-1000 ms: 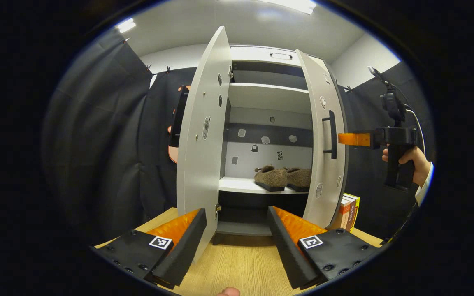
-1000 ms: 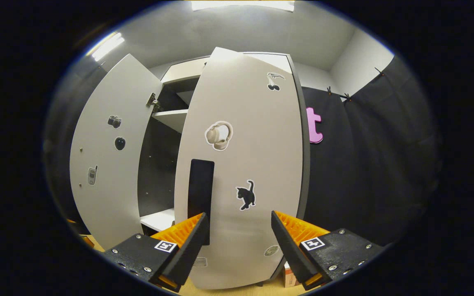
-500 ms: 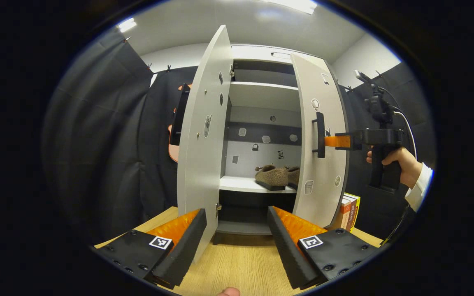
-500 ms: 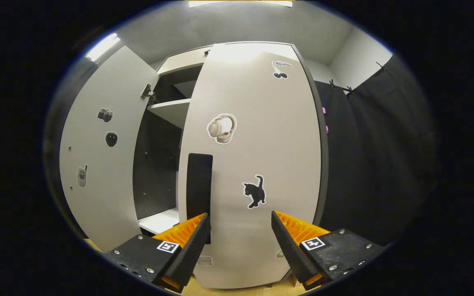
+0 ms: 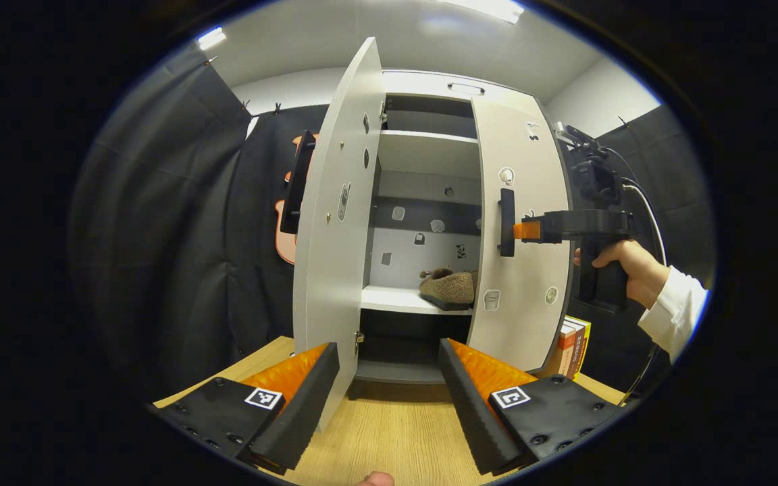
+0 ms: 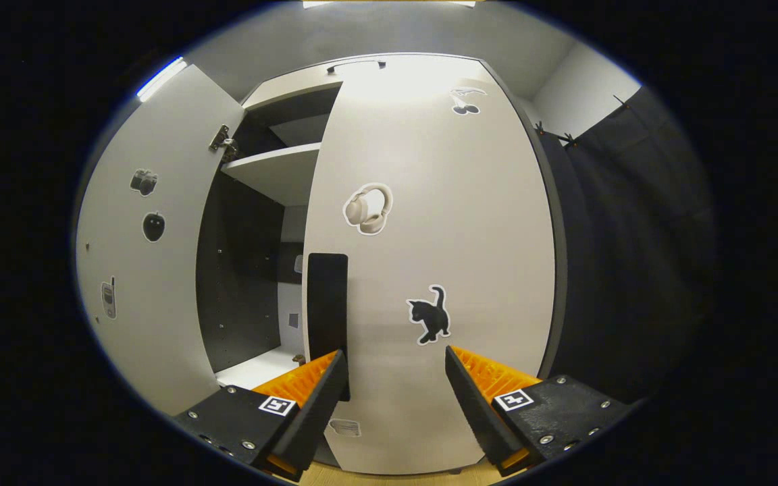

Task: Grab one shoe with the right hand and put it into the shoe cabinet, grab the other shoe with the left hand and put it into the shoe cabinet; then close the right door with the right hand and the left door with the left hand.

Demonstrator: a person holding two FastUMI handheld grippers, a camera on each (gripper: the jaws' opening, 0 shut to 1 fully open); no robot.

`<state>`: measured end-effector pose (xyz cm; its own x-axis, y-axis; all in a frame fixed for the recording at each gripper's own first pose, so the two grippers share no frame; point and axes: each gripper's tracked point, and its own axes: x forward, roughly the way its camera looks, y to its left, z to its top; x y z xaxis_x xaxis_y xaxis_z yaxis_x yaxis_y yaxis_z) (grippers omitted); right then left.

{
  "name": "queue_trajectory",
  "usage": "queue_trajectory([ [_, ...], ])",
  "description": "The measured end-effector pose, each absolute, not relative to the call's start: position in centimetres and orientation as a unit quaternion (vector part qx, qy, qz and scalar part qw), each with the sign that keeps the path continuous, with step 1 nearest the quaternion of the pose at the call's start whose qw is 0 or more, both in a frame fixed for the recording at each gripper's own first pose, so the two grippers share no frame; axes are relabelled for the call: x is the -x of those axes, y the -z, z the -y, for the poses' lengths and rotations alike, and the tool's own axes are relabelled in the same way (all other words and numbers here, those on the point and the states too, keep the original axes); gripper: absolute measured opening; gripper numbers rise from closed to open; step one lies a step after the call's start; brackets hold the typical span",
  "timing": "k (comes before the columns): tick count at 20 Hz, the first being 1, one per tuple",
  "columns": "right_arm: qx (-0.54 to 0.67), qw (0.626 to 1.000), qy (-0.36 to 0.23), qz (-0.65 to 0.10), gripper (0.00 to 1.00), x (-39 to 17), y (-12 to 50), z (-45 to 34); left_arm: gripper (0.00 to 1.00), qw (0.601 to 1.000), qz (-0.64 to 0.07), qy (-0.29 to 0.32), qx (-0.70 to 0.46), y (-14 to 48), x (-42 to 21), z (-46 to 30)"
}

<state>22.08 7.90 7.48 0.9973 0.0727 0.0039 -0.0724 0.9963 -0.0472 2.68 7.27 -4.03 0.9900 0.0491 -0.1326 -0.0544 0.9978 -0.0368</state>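
Note:
The shoe cabinet [image 5: 429, 84] stands on a wooden table. Its left door [image 5: 331, 223] is wide open. The right door [image 5: 521, 270] is swung partway in. A brown fuzzy shoe [image 5: 448, 288] lies on the middle shelf; the right door hides what lies beside it. My left gripper [image 5: 389, 378] is open and holds nothing, low in front of the cabinet. In the right gripper view my right gripper [image 6: 396, 378] is open, its fingertips against the right door [image 6: 443, 223], just right of the black handle [image 6: 327, 304]. From the left gripper view, the right gripper [image 5: 523, 231] touches the door beside the handle [image 5: 506, 223].
Several books [image 5: 575, 344] stand right of the cabinet on the wooden table [image 5: 389, 432]. A hand [image 5: 622, 266] in a white sleeve holds the right gripper. Black cloth walls surround the booth. The left door [image 6: 146, 270] carries small stickers.
The right door has swung further in with my right gripper against it, and it now hides the second shoe. My left gripper has hardly moved.

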Motion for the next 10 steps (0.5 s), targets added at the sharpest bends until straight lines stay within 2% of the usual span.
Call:
queue_trajectory([
  [4,0.043,0.999,-0.026,0.010,0.91,-22.1,-7.5,-8.1,0.94,0.996,-0.070,-0.027,0.045,4.2,-2.5,-7.8],
  [5,0.047,0.999,-0.026,0.010,0.91,-22.0,-7.6,-8.1,0.97,0.996,-0.071,-0.029,0.050,4.2,-2.5,-7.9],
  [10,0.029,0.999,-0.026,-0.005,0.93,-20.5,-7.1,-6.8,0.97,0.995,-0.061,-0.050,0.065,3.0,-1.8,-9.9],
])
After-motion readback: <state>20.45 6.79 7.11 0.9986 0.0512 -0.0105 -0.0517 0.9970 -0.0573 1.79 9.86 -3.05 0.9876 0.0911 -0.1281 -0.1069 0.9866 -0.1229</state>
